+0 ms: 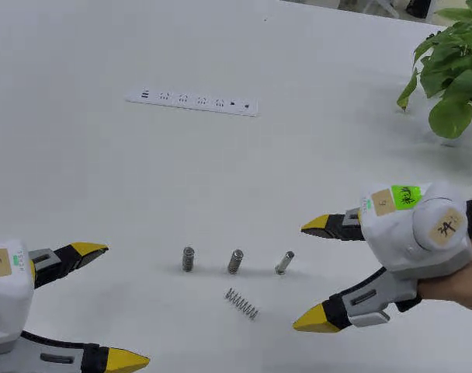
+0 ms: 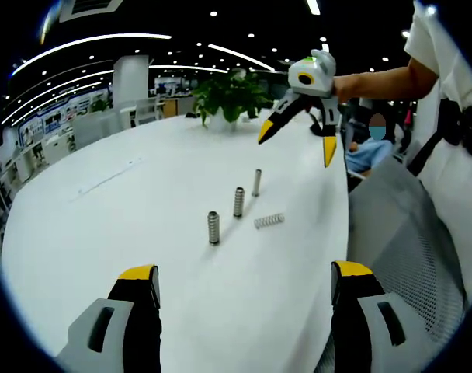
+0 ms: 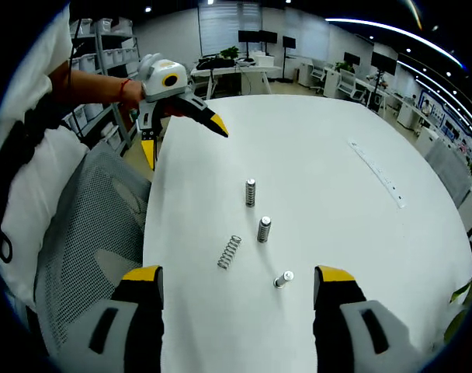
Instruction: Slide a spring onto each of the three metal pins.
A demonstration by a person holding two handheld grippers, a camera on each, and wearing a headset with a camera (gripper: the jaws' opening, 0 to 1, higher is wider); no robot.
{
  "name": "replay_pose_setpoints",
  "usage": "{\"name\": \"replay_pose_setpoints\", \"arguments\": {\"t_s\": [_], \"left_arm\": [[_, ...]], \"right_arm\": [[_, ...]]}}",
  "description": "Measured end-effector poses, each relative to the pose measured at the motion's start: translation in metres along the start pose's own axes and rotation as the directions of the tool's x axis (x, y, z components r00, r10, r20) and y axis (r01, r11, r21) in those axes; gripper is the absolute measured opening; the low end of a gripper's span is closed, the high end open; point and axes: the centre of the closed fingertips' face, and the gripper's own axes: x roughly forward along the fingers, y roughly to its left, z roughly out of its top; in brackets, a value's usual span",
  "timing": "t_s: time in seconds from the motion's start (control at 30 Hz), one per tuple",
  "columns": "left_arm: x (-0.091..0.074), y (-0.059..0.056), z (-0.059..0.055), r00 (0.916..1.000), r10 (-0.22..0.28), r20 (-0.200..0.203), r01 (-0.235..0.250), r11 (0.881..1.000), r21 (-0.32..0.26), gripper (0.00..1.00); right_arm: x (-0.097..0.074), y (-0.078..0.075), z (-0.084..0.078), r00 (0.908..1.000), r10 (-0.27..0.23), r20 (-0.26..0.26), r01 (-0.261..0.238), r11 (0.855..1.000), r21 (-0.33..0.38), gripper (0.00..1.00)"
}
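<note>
Now the left gripper (image 1: pixel 119 305) and right gripper (image 1: pixel 306 276) are hanging with fingers spread, empty. The loose spring (image 1: pixel 241 304) is lying on the counter (image 1: pixel 220 179), near the bare pin (image 1: pixel 285 263). The right gripper, being nearer, is probably best pinching it by one end, leaving the bore free.

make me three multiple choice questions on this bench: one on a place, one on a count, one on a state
1. The loose spring lies:
A. on the table, nearer the person than the row of pins
B. beyond the row
C. between a gripper's jaws

2. Pins already carrying a spring:
A. none
B. two
C. three

3. The right gripper is:
A. shut on a spring
B. shut on a pin
C. open and empty

Answers:
1 A, it lies flat just in front of the row.
2 B, the left pin and middle pin are coiled, the right pin bare.
3 C, its jaws stand apart with nothing between.
</note>
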Motion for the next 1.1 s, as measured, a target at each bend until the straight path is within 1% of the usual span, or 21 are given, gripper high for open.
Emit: {"name": "replay_pose_setpoints", "arguments": {"t_s": [0.03,0.1,0.23,0.37,0.47,0.63,0.67,0.77,0.8,0.83,0.87,0.93,0.97,1.0,1.03,1.07,1.1], "left_arm": [[0.000,0.000,0.000,1.0000,-0.001,-0.005,0.001,1.000,0.002,0.93],[0.000,-0.001,-0.001,0.9999,-0.003,-0.016,0.003,1.000,0.008,0.92],[0.003,-0.004,-0.004,0.9984,-0.019,-0.053,0.020,1.000,0.024,0.89],[0.006,-0.006,-0.009,0.9940,-0.037,-0.103,0.044,0.997,0.059,0.84],[0.011,-0.010,-0.006,0.9912,-0.056,-0.119,0.066,0.995,0.080,0.79],[0.023,-0.020,0.001,0.9857,-0.089,-0.143,0.106,0.988,0.114,0.67],[0.025,-0.022,0.002,0.9843,-0.097,-0.148,0.116,0.985,0.125,0.63],[0.036,-0.031,0.006,0.9781,-0.126,-0.165,0.152,0.976,0.155,0.56],[0.041,-0.034,0.006,0.9731,-0.137,-0.185,0.170,0.969,0.179,0.54],[0.045,-0.034,0.004,0.9684,-0.135,-0.209,0.177,0.964,0.197,0.52],[0.052,-0.038,0.004,0.9628,-0.146,-0.227,0.198,0.954,0.224,0.50],[0.062,-0.043,0.007,0.9596,-0.163,-0.229,0.218,0.946,0.239,0.50],[0.066,-0.043,0.006,0.9569,-0.163,-0.240,0.224,0.941,0.252,0.48],[0.070,-0.042,0.005,0.9533,-0.158,-0.257,0.229,0.934,0.273,0.45],[0.076,-0.043,0.005,0.9503,-0.163,-0.265,0.240,0.926,0.291,0.43],[0.081,-0.045,0.006,0.9489,-0.167,-0.268,0.246,0.923,0.295,0.41],[0.087,-0.046,0.007,0.9491,-0.167,-0.267,0.246,0.922,0.299,0.40]], "right_arm": [[-0.001,0.000,-0.001,0.9997,-0.004,0.024,0.004,1.000,0.020,0.82],[-0.004,0.001,-0.007,0.9988,-0.011,0.048,0.009,0.999,0.037,0.83],[-0.007,0.006,-0.016,0.9971,-0.014,0.075,0.009,0.998,0.059,0.86],[-0.011,0.011,-0.024,0.9944,-0.019,0.104,0.011,0.997,0.081,0.87],[-0.013,0.012,-0.029,0.9914,-0.028,0.128,0.015,0.995,0.097,0.88],[-0.015,0.014,-0.037,0.9894,-0.037,0.141,0.022,0.994,0.110,0.88],[-0.015,0.014,-0.037,0.9886,-0.039,0.146,0.023,0.993,0.114,0.88],[-0.017,0.014,-0.041,0.9868,-0.049,0.154,0.030,0.992,0.125,0.88],[-0.017,0.014,-0.043,0.9866,-0.051,0.155,0.030,0.991,0.132,0.88],[-0.017,0.014,-0.045,0.9864,-0.052,0.156,0.030,0.990,0.137,0.88],[-0.018,0.015,-0.047,0.9858,-0.055,0.159,0.032,0.989,0.144,0.87],[-0.018,0.015,-0.050,0.9846,-0.060,0.164,0.035,0.988,0.151,0.87],[-0.018,0.015,-0.051,0.9840,-0.062,0.167,0.035,0.987,0.157,0.87],[-0.018,0.015,-0.052,0.9840,-0.064,0.166,0.037,0.986,0.160,0.87],[-0.018,0.016,-0.054,0.9839,-0.066,0.166,0.039,0.986,0.161,0.87],[-0.018,0.016,-0.055,0.9835,-0.066,0.169,0.038,0.986,0.164,0.87],[-0.018,0.017,-0.056,0.9833,-0.067,0.169,0.038,0.985,0.171,0.87]]}}
